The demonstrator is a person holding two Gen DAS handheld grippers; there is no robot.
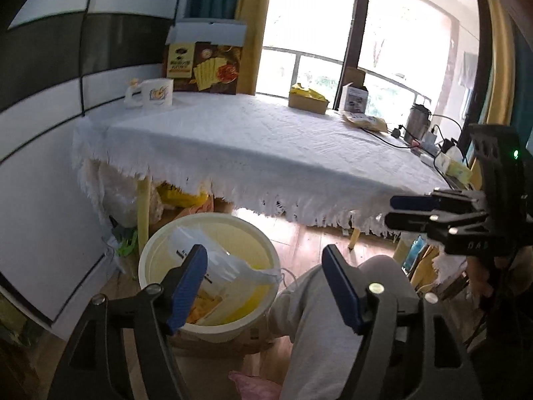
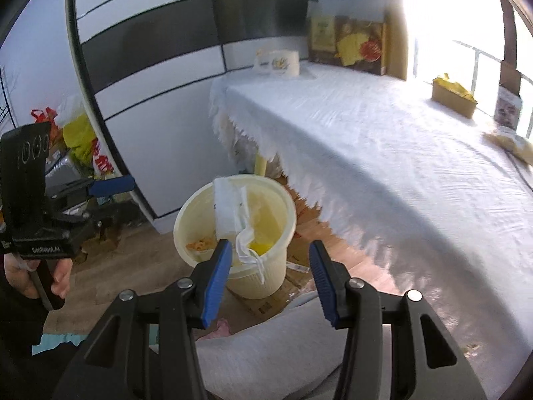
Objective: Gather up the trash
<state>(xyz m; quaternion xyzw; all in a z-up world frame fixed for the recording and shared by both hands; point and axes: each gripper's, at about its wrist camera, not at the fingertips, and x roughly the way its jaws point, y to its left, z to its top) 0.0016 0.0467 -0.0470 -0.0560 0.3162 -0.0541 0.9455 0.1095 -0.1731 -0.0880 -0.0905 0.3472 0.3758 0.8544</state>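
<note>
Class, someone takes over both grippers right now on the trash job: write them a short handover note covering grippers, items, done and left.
Left gripper: open, empty.
Right gripper: open, empty.
Cream bin stands on the floor beside the table; it holds a clear plastic wrapper and a face mask hanging over its rim.
Possibly left: yellow packet and the small box with yellow wrappers on the table.

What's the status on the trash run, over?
Left tool open, empty. Right tool open, empty. Face mask draped over bin rim, wrappers inside. Person's knee beside bin, nothing blocking.
</note>
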